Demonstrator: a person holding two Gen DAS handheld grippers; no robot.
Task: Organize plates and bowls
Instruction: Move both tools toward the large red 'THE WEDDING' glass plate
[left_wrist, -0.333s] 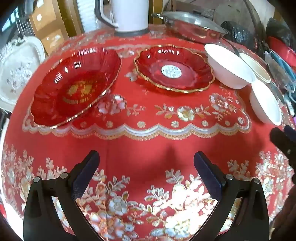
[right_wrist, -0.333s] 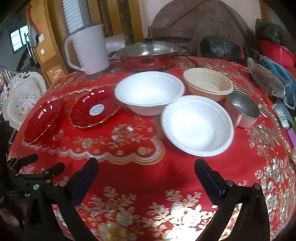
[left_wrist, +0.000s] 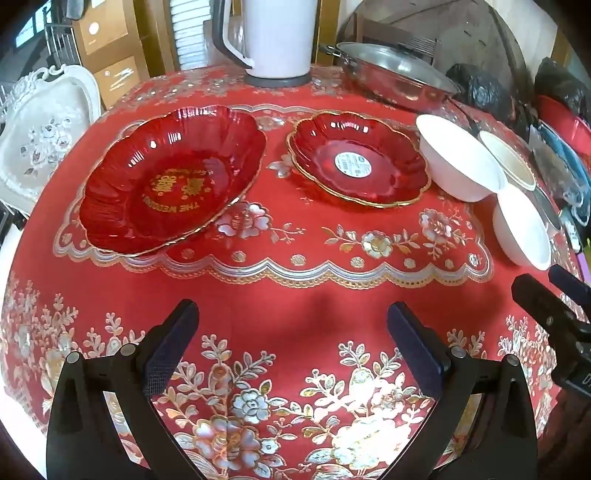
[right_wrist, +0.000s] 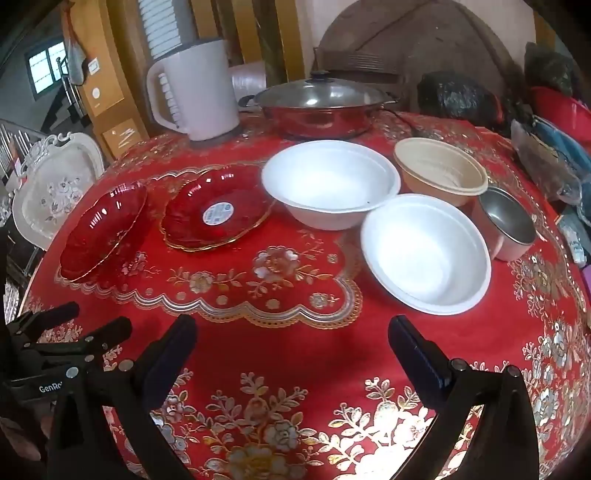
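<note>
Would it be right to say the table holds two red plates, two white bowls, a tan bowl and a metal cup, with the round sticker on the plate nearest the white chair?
Not quite. The sticker sits on the red plate beside the white bowl, not on the plate nearest the white chair; the right wrist view shows it. The second white bowl, tan bowl and metal cup are as stated.
</note>
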